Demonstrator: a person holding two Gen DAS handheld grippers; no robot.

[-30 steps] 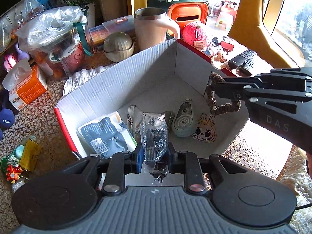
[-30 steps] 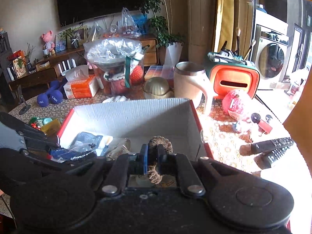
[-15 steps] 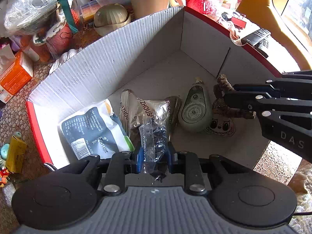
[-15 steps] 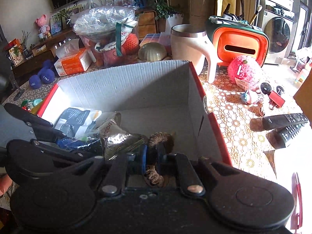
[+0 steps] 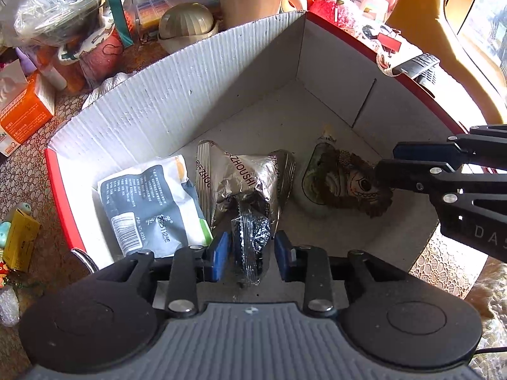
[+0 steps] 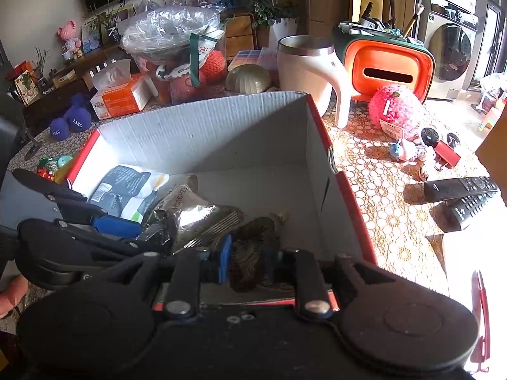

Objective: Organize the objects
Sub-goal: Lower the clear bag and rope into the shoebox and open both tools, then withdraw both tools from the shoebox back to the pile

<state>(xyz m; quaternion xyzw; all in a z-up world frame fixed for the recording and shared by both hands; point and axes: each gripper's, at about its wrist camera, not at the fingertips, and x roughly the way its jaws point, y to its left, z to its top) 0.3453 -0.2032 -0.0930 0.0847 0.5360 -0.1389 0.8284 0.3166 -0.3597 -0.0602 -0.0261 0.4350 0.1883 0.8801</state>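
Note:
A white corrugated box (image 5: 190,95) with red outer sides holds a silver foil bag (image 5: 240,174), a white and grey pouch (image 5: 152,202) and a green avocado-shaped item (image 5: 312,171). My left gripper (image 5: 251,256) is low inside the box, its jaws opening. A clear packet of dark contents (image 5: 250,243) stands between the blue pads with small gaps on both sides. My right gripper (image 6: 250,259) is also opening. A brown scrunchie (image 5: 358,186) lies on the green item and a cartoon sticker, between the parted pads; the right gripper (image 5: 388,161) is at its right edge.
Behind the box (image 6: 206,133) stand a cream mug (image 6: 304,72), an orange case (image 6: 386,69) and a plastic-covered bowl (image 6: 171,31). A pink plush ball (image 6: 396,110) and two remotes (image 6: 459,186) lie to the right, a tissue box (image 6: 120,98) to the left.
Both grippers sank into the box. Their jaws, shut on the packet and the scrunchie before, have parted; the scrunchie now lies flat on the items below.

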